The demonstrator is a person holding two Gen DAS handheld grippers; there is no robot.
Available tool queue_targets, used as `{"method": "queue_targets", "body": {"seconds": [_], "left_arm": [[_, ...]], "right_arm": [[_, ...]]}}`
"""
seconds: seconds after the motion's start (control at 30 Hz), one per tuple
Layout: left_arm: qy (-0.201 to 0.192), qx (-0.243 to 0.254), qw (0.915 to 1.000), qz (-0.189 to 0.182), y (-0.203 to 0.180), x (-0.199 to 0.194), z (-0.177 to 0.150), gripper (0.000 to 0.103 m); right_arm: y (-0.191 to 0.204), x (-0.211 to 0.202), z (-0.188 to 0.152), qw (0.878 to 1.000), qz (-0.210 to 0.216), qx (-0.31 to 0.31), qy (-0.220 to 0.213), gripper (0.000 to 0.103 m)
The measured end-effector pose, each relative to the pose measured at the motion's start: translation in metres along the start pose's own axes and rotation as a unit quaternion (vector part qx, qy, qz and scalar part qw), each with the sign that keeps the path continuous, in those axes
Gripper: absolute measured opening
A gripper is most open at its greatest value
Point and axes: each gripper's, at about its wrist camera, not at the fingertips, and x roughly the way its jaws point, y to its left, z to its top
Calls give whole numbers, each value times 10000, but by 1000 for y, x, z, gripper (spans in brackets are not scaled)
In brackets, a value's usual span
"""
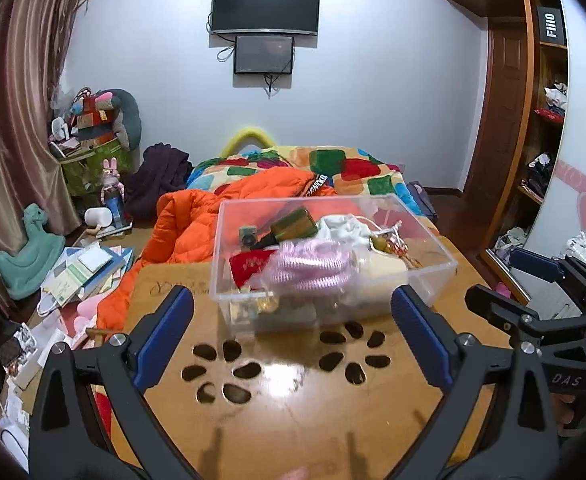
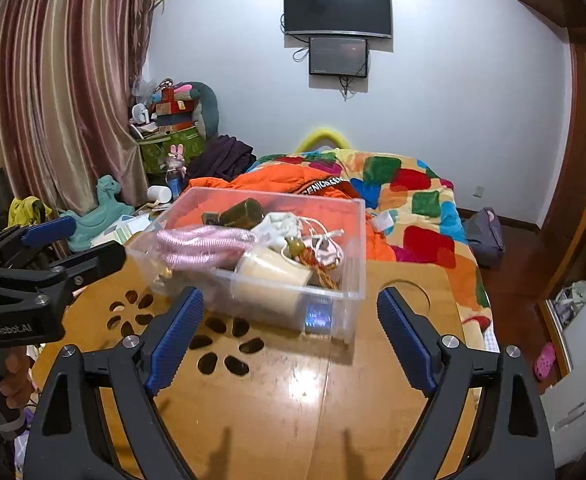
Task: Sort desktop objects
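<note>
- On the wooden table (image 1: 293, 392), in the middle of both frames, a clear plastic box (image 1: 433, 276) is placed, and small objects are heaped inside it.
- Inside the box a pink coiled bundle (image 1: 313, 266) is seen near the front wall in the left wrist view, and a red pouch (image 1: 249, 264) lies to its left.
- A white cloth (image 2: 279, 222) and a dark green block (image 2: 241, 209) are seen toward the back of the box in the right wrist view, and a cream cylinder (image 2: 271, 268) lies at the front.
- The left gripper (image 1: 293, 328) is held low in its own frame above the table, just before the box; its blue pads (image 1: 165, 336) are spread wide and nothing is held between them.
- The right gripper (image 2: 291, 328) is held the same way in its own frame, released and empty, with the box corner between its fingers in the picture.
- Flower-shaped cut-outs (image 1: 221, 376) are seen in the table, between the grippers and the box.
- Behind the table, an orange jacket (image 1: 185, 224) is laid on a colourful quilt (image 2: 413, 200).
- At the upper middle, a dark screen (image 1: 265, 8) is fixed on the wall.
</note>
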Motion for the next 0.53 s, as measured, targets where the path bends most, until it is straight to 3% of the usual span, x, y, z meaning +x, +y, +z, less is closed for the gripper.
{"method": "queue_targets", "body": {"seconds": [0.53], "left_arm": [[18, -36, 9999, -96, -11, -17, -25, 101]], "right_arm": [[1, -13, -23, 9998, 17, 183, 89, 87]]}}
